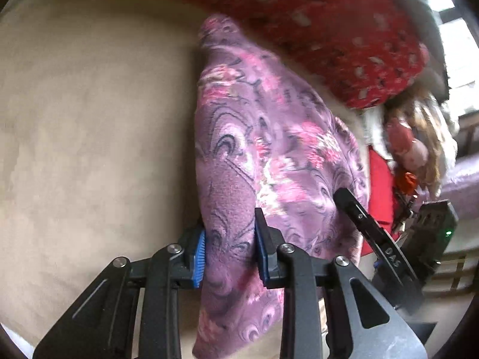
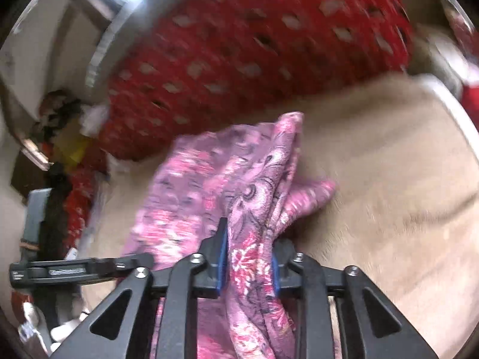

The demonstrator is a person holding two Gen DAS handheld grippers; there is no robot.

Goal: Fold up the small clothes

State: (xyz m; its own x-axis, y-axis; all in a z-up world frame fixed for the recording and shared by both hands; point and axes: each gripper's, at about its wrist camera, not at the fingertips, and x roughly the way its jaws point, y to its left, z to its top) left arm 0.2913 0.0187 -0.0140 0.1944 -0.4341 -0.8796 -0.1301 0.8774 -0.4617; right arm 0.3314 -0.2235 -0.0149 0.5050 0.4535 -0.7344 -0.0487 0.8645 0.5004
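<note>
Nearest to us, the left hand-held gripper (image 1: 230, 251) clamps its blue pads (image 1: 200, 257) onto a bunched fold of one purple floral garment (image 1: 269, 137), and the right hand-held gripper (image 2: 248, 266) pinches another gathered edge of the same garment (image 2: 209, 185). We count two hand-held grippers, both closed on cloth, and a single piece of clothing stretched between them. In the left wrist view the right hand-held gripper's black finger (image 1: 359, 215) shows just beyond the garment's far side; in the right wrist view the left one (image 2: 80, 269) shows beside the garment's near corner.

We see the garment hanging partly lifted over a beige bed surface (image 1: 89, 119), with its far tip near a red perforated basket (image 2: 254, 45). That basket (image 1: 329, 30) stands at the edge of the bed, behind the garment; we cannot tell what it holds. Beyond the basket, blurred clutter of red and yellow items (image 2: 74, 149) lies beside the bed, and bright window light (image 1: 458, 30) shows past it.
</note>
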